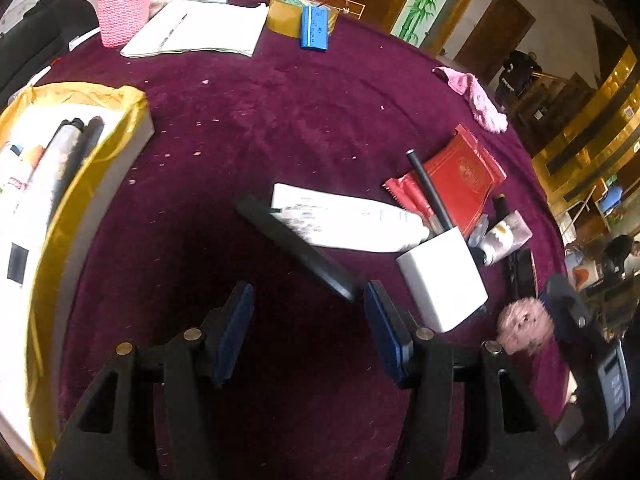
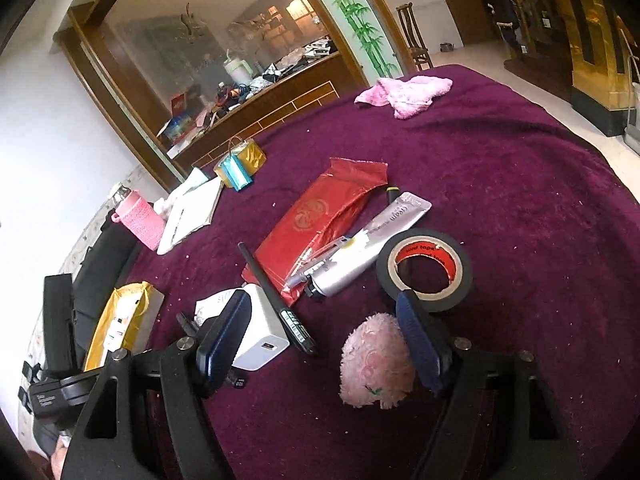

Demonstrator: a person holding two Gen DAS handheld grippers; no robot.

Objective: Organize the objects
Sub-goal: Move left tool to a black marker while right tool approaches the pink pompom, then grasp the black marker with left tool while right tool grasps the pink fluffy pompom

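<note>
My left gripper [image 1: 308, 288] is open over the purple tablecloth [image 1: 280, 120] with nothing between its blue pads. A blurred black bar [image 1: 296, 244] lies just beyond them, across a white paper slip [image 1: 352, 220]. A yellow-lined box [image 1: 100, 168] with tubes and pens sits at the left. My right gripper [image 2: 322, 298] is open, and a pink fluffy ball [image 2: 376, 364] lies between its fingers against the right one. A white charger [image 2: 264, 328], a black stick-shaped device [image 2: 280, 304] and a black tape roll [image 2: 424, 272] lie close ahead.
A red packet [image 2: 320, 224] and a silver tube [image 2: 360, 260] lie in the middle of the table. Farther back are a pink knitted holder [image 1: 122, 4], a notebook with a pen [image 1: 200, 28], a brown tape roll [image 1: 284, 16], a blue battery [image 1: 316, 26] and a pink cloth [image 2: 404, 94].
</note>
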